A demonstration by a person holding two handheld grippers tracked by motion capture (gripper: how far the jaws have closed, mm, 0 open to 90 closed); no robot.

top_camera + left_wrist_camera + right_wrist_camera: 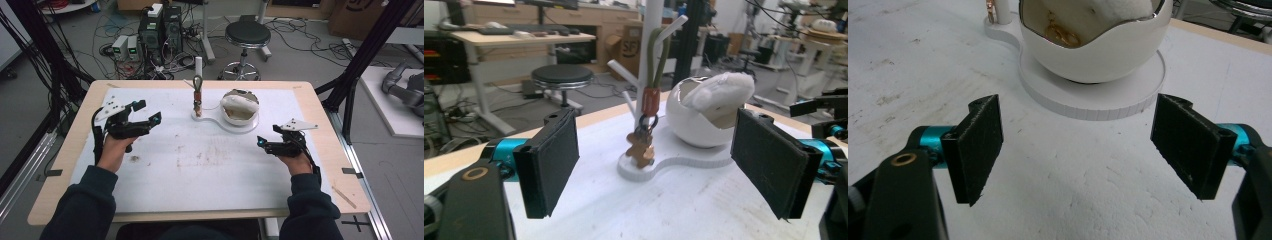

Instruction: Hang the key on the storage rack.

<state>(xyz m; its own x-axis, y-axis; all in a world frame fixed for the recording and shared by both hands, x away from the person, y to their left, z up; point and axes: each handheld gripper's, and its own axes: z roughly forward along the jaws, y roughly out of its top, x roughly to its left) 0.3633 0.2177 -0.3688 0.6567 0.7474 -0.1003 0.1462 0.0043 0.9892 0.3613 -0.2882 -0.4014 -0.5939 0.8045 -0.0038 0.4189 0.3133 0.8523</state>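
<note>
A: High view is showing a person sitting at a white-covered table (210, 170), holding a two-jaw gripper in each hand. What is the left gripper (148, 112) doing?

B: It is hovering at the left of the table, jaws standing wide apart and gripping nothing. In the left gripper view it is facing a white branched stand (650, 55), where a keyring (647, 125) with a green loop and a small brown figure is hanging from one branch.

A: And the right gripper (260, 143)?

B: It is resting low at the right, jaws also spread wide and holding nothing. In the right gripper view it is pointing at a white egg-shaped bowl (1098, 55), which is sitting just beside the stand on the same white base (1098, 102), well apart from both grippers.
</note>
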